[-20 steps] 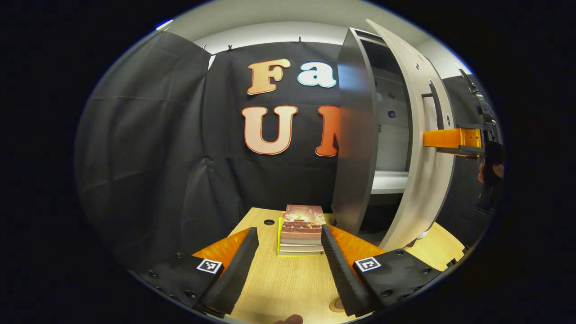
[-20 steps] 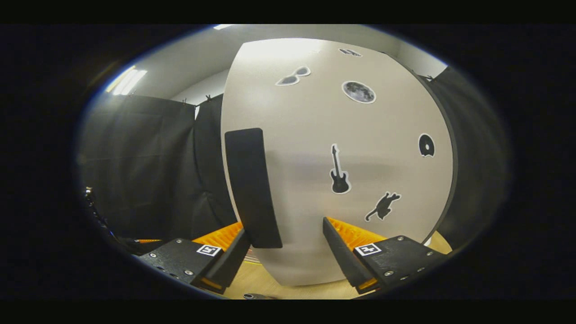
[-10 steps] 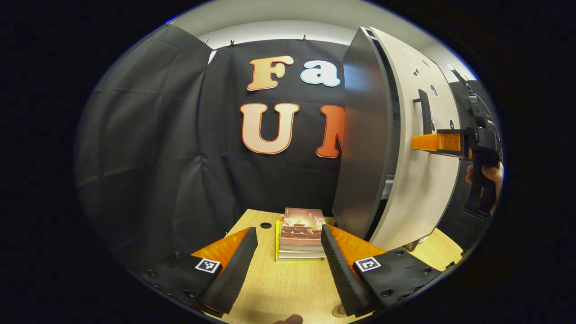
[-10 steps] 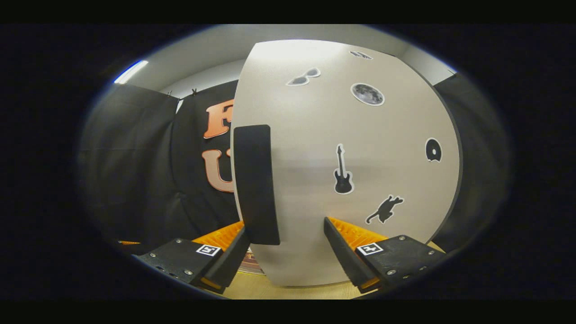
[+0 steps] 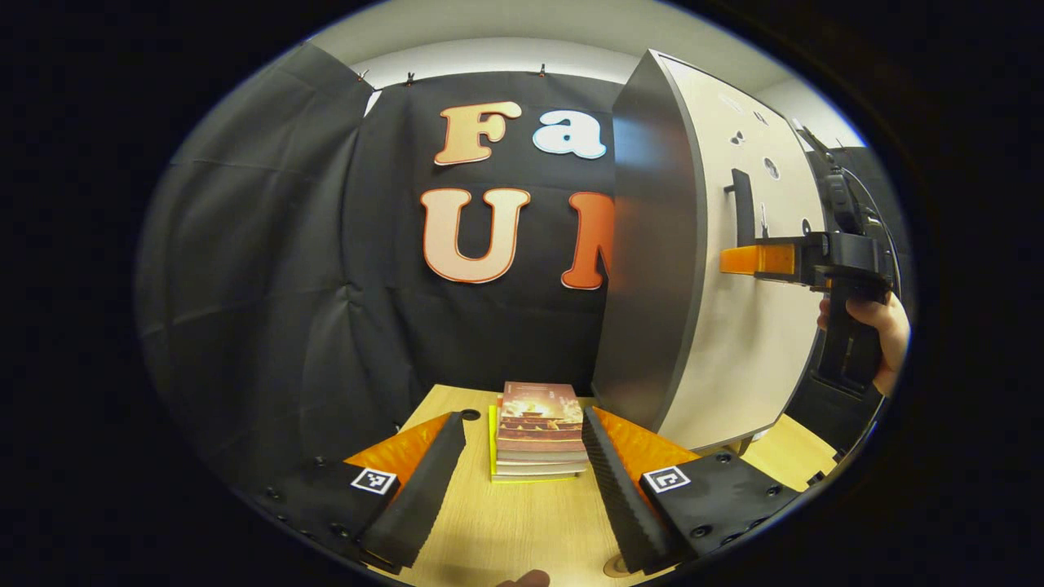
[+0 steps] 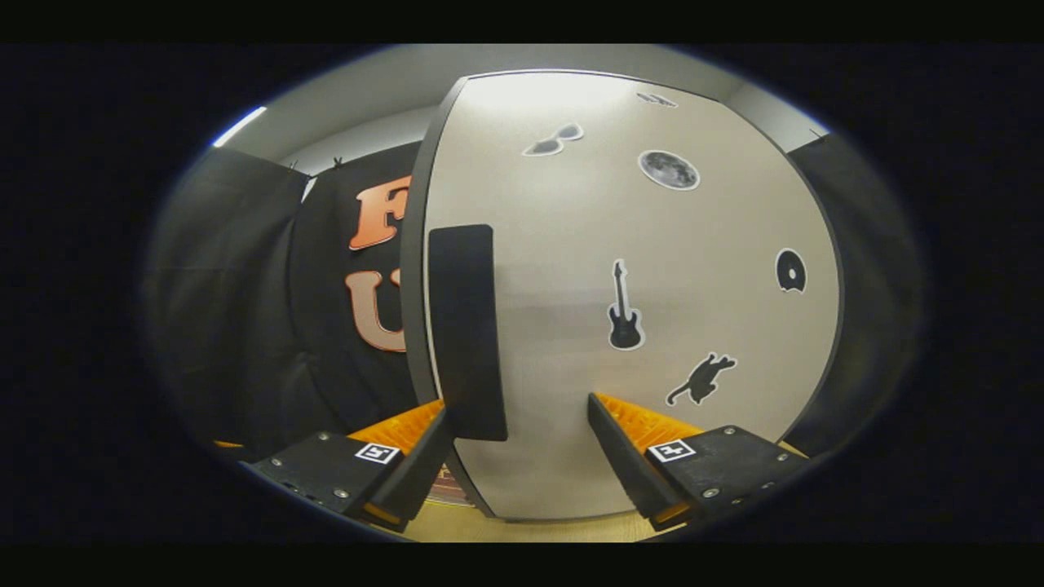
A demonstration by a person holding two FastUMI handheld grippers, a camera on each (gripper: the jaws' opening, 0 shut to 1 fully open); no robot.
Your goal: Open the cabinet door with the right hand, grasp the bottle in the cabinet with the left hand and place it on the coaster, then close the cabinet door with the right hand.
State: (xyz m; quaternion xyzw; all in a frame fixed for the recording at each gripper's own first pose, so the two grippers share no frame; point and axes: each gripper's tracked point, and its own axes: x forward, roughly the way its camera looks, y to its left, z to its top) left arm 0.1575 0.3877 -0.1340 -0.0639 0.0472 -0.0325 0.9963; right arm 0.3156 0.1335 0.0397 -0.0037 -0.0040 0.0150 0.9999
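Observation:
The pale cabinet door (image 6: 652,269) with dark stickers lies flush against the grey cabinet (image 5: 652,269). Its black upright handle (image 6: 465,326) stands between my right gripper's fingers, close to the left one. My right gripper (image 6: 522,456) is open and right up against the door; in the left gripper view the right gripper (image 5: 738,259) is level with the handle (image 5: 742,204), held by a hand (image 5: 885,334). My left gripper (image 5: 522,481) is open and holds nothing, low over the wooden table (image 5: 522,530). The rim of a round brown coaster (image 5: 612,564) peeks out by its right finger.
A stack of books (image 5: 538,428) lies on the table just ahead of the left gripper, beside the cabinet's left side. A small round hole (image 5: 469,414) sits in the tabletop to the left of the books. Black cloth walls close off the back and left.
The cabinet door has swung from ajar to flush with the cabinet, hiding the inside. The right gripper has moved in with the door. The left gripper has barely shifted.

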